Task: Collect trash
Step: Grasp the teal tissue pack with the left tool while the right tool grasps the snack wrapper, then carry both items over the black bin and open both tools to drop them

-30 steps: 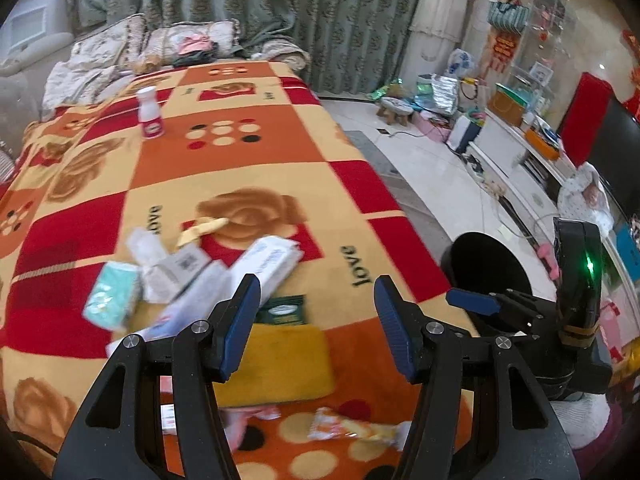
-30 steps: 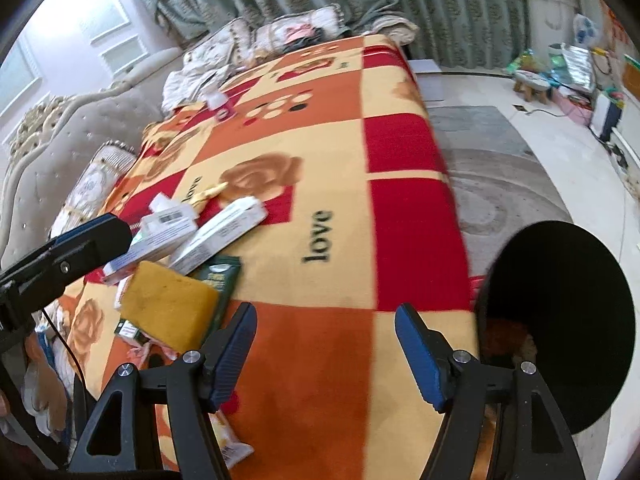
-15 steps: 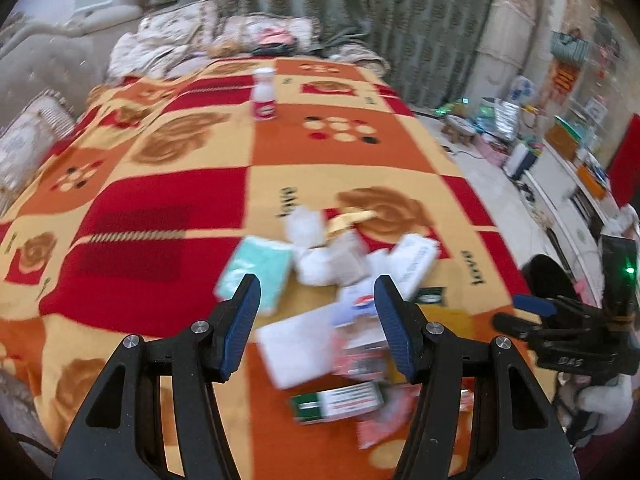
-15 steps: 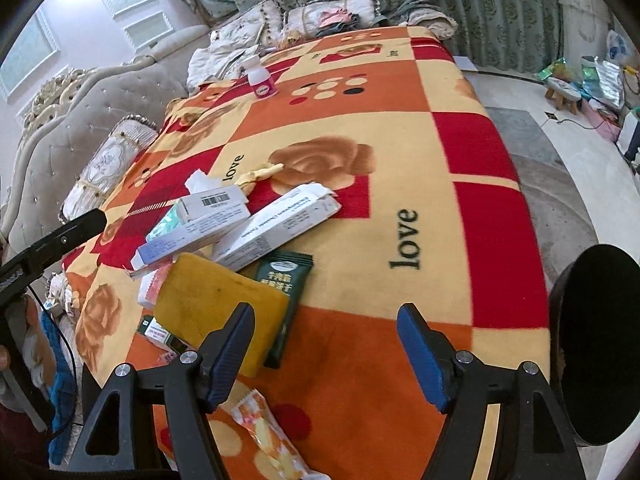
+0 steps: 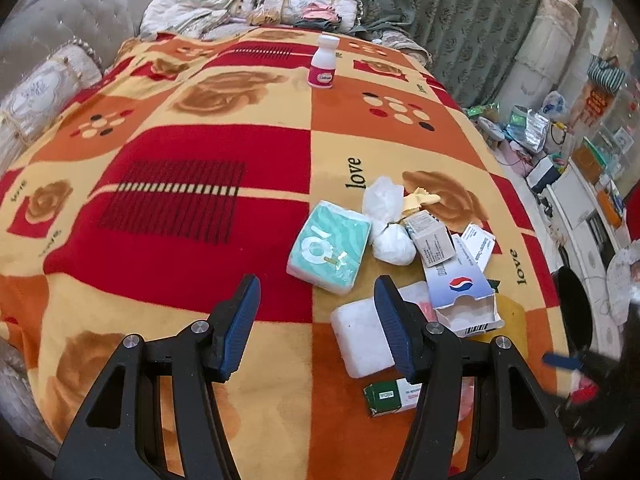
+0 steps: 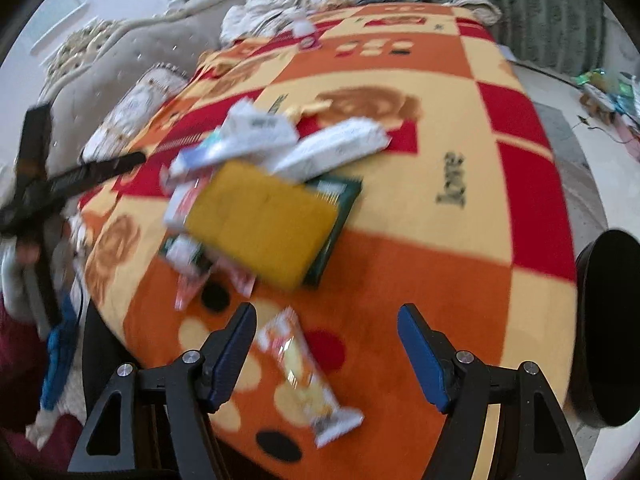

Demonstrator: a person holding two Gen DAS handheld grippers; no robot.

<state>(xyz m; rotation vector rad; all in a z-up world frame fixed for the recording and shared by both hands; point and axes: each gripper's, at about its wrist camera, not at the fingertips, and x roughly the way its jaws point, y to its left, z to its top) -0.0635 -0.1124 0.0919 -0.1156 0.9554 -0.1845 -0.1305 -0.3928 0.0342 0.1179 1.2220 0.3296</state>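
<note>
Trash lies in a heap on the patterned blanket (image 5: pixel 168 208). In the left wrist view I see a teal tissue pack (image 5: pixel 330 248), a knotted white bag (image 5: pixel 390 224), a torn blue-and-white carton (image 5: pixel 462 292), a white foam block (image 5: pixel 362 334) and a green box (image 5: pixel 394 394). My left gripper (image 5: pixel 316 320) hangs open above the blanket, just short of the tissue pack. In the blurred right wrist view a yellow sponge (image 6: pixel 262 222) tops the heap and a snack wrapper (image 6: pixel 304 376) lies between the fingers of my open right gripper (image 6: pixel 326 356). Nothing is gripped.
A black bin (image 6: pixel 608 364) stands off the blanket's right edge. A white bottle with a pink label (image 5: pixel 325 65) stands far back. Pillows (image 5: pixel 208 4) and a tufted sofa back line the far and left sides. Household clutter (image 5: pixel 560 152) fills the floor at right.
The left gripper swung left across the heap, so the tissue pack and white bag now lie ahead of it. The right gripper moved left and nearer the heap; the snack wrapper came between its fingers.
</note>
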